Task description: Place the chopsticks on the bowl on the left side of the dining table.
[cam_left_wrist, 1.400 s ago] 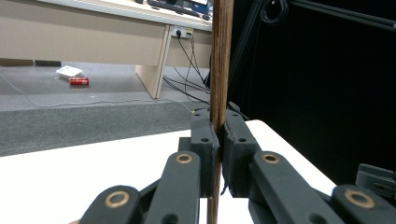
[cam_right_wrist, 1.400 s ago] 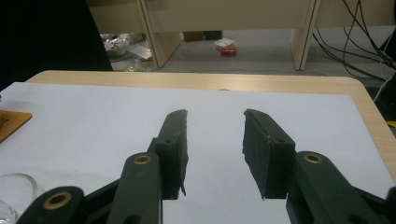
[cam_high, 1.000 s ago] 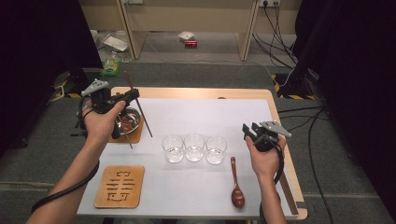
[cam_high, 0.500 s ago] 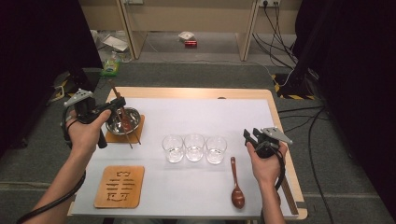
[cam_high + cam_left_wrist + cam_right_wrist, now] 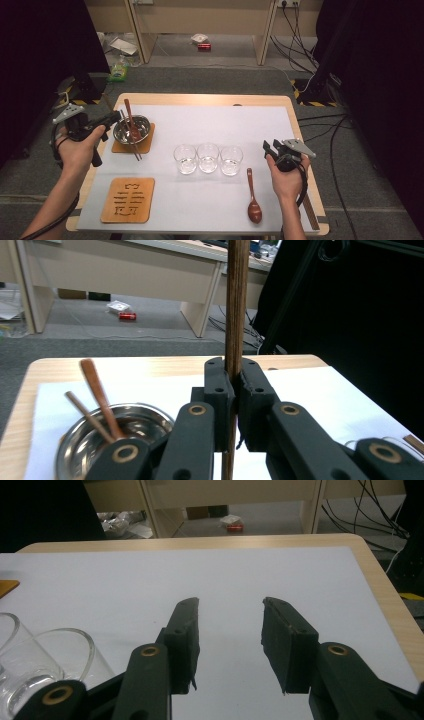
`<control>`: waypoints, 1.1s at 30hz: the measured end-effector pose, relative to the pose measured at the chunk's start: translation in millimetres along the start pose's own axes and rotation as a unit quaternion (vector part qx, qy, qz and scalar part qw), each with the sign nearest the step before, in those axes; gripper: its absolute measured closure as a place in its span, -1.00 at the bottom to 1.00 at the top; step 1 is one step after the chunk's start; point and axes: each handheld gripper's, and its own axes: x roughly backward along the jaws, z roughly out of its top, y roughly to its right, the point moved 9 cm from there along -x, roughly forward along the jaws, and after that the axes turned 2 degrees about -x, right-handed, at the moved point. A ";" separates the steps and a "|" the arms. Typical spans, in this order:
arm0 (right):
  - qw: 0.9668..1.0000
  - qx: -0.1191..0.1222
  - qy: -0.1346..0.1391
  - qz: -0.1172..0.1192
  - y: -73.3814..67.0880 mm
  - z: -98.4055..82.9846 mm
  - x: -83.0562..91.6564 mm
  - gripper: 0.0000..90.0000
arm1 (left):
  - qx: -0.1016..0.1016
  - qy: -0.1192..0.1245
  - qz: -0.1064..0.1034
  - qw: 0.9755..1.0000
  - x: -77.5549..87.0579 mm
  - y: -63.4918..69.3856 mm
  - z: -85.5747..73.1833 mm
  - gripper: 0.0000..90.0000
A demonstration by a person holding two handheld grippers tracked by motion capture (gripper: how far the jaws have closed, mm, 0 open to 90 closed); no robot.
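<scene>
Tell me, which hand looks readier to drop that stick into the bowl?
Left, probably. Its tool is shut on the stick, right beside the bowl. The right tool is open and empty, far across the table past the glasses.

The left gripper (image 5: 107, 121), clamped on a wooden chopstick (image 5: 235, 305), now sits at the table's left edge beside the metal bowl (image 5: 131, 129), having swung left from above it. The right gripper (image 5: 270, 148) has drifted slightly lower toward the person.
</scene>
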 end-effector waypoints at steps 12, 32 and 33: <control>1.000 0.002 0.000 0.004 -3.7 0.0 -0.3 0.31 | 0.021 -0.034 0.028 0.999 -4.8 -30.9 -17.4 0.87; 1.000 0.003 -0.005 0.000 0.2 -3.2 -0.6 0.31 | 0.091 -0.096 0.093 0.987 -66.7 -86.8 -42.6 0.87; 1.000 0.004 -0.003 0.002 0.2 -3.3 -1.1 0.31 | 0.096 -0.097 0.097 0.986 -69.7 -89.1 -43.5 0.87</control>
